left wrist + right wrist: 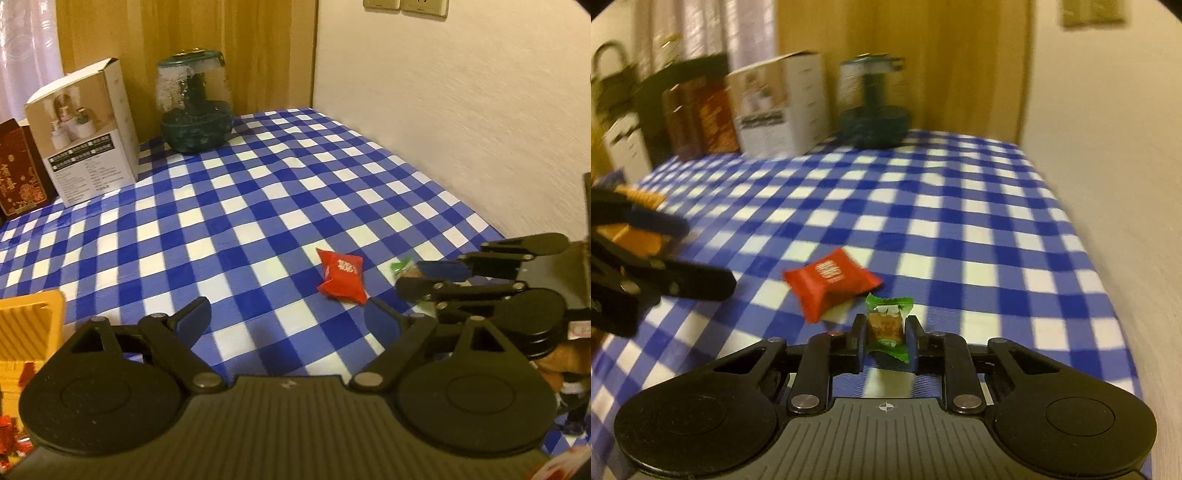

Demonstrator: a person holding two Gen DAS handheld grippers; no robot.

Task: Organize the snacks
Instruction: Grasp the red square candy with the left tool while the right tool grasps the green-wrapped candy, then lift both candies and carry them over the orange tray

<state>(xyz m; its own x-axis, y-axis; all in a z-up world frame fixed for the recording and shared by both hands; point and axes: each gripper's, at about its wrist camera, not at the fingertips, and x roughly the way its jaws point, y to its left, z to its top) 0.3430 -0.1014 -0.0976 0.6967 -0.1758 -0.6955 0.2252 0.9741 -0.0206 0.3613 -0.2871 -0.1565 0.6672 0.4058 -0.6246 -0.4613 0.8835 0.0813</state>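
At nine o'clock an orange basket [31, 325] is seen, likely the snacks' destination. The left gripper [286, 314] is held wide apart and empty over the checked cloth [258, 192], a red packet [341, 275] just beyond at one o'clock. At three o'clock, a green candy [888, 326] is clamped in the right gripper [885, 338], seemingly for lifting.

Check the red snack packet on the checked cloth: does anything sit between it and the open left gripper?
Nothing visible does. The red snack packet lies on bare checked cloth just ahead of the open left gripper. The right gripper, shut on the green-wrapped candy, is off to the side.
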